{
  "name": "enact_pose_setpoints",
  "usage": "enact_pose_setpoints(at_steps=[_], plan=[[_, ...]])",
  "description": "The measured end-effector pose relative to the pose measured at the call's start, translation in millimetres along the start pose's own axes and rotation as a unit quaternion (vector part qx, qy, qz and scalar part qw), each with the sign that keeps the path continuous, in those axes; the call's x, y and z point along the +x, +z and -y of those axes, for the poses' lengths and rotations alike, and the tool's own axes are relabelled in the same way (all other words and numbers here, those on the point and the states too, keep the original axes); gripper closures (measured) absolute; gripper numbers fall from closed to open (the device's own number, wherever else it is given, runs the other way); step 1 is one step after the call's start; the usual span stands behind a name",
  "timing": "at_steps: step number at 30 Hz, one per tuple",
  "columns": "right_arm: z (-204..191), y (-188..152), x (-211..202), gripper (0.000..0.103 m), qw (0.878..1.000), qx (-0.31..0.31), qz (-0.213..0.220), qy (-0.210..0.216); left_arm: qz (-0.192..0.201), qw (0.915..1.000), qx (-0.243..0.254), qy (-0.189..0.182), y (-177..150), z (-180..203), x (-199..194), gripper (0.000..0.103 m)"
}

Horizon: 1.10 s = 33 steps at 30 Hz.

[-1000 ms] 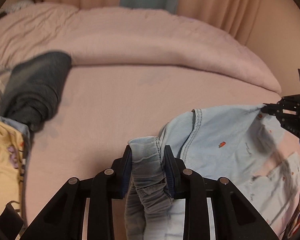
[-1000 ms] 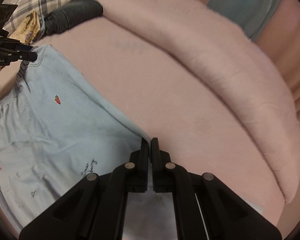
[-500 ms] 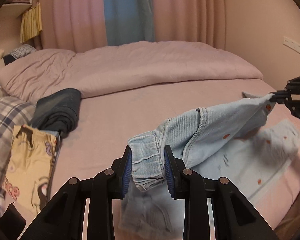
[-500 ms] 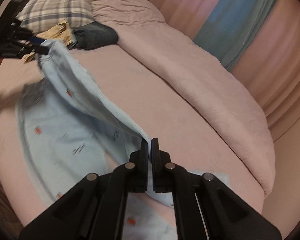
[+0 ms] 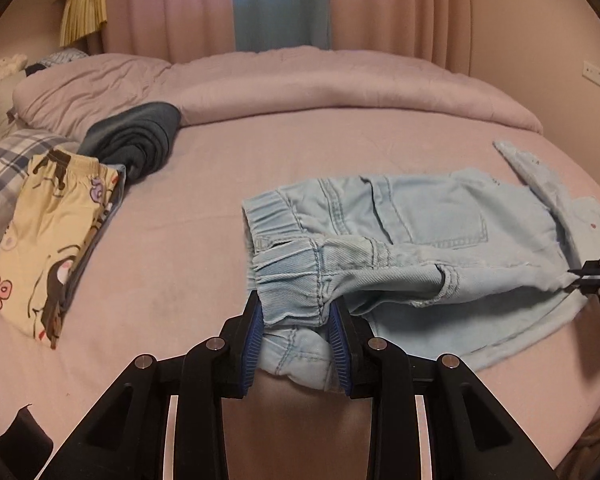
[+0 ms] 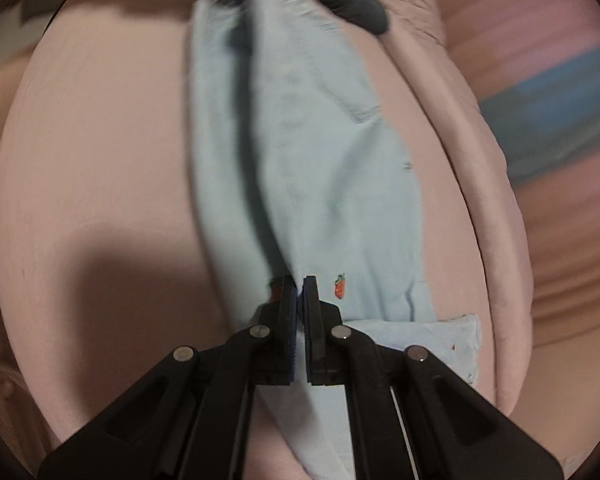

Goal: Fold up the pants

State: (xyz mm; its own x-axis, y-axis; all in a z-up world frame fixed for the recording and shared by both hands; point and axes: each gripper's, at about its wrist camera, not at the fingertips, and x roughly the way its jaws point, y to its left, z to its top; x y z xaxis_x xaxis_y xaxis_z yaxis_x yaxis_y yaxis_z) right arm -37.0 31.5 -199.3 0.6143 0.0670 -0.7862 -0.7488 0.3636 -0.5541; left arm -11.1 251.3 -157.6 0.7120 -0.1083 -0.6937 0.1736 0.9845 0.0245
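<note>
Light blue denim pants with small red embroidery lie across the pink bed, folded lengthwise. My left gripper is shut on the elastic waistband at its near edge. My right gripper is shut on a fold of the pants further down the leg, and it shows at the right edge of the left wrist view. The cloth between the two grippers is stretched and slightly raised off the bed. The right wrist view is blurred.
The bed has a rolled pink duvet along its far side. A dark folded garment, yellow cartoon-print pants and a plaid cloth lie at the left. Curtains hang behind.
Both grippers carried the held edge over and down, so the pants now lie folded in half lengthwise on the bed instead of hanging open in the air.
</note>
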Motion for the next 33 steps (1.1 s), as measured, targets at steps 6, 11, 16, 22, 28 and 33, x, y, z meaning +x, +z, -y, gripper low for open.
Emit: enact_pose_setpoints(at_steps=[6, 11, 16, 22, 28, 33], plan=[[-8, 4, -6, 0.099, 1.000, -0.012, 0.000, -0.003, 0.005, 0.9999, -0.012, -0.010, -13, -4, -9, 0.071], [-22, -1, -6, 0.098, 1.000, -0.018, -0.002, -0.005, -0.030, 0.9995, 0.013, 0.007, -27, 1, -1, 0.070], [-32, -6, -17, 0.093, 0.999, -0.036, 0.012, -0.020, -0.047, 0.9979, -0.002, 0.045, -27, -7, -22, 0.031], [48, -33, -59, 0.070, 0.976, 0.181, 0.055, 0.111, 0.009, 0.9993, -0.017, 0.033, -11, 0, -77, 0.029], [160, -101, -41, 0.066, 0.908, 0.404, 0.012, 0.112, -0.018, 0.9957, 0.029, -0.086, 34, 85, -36, 0.029], [234, -152, 6, 0.064, 0.838, 0.527, -0.050, 0.132, -0.070, 0.9657, 0.031, -0.248, 69, 191, 23, 0.029]])
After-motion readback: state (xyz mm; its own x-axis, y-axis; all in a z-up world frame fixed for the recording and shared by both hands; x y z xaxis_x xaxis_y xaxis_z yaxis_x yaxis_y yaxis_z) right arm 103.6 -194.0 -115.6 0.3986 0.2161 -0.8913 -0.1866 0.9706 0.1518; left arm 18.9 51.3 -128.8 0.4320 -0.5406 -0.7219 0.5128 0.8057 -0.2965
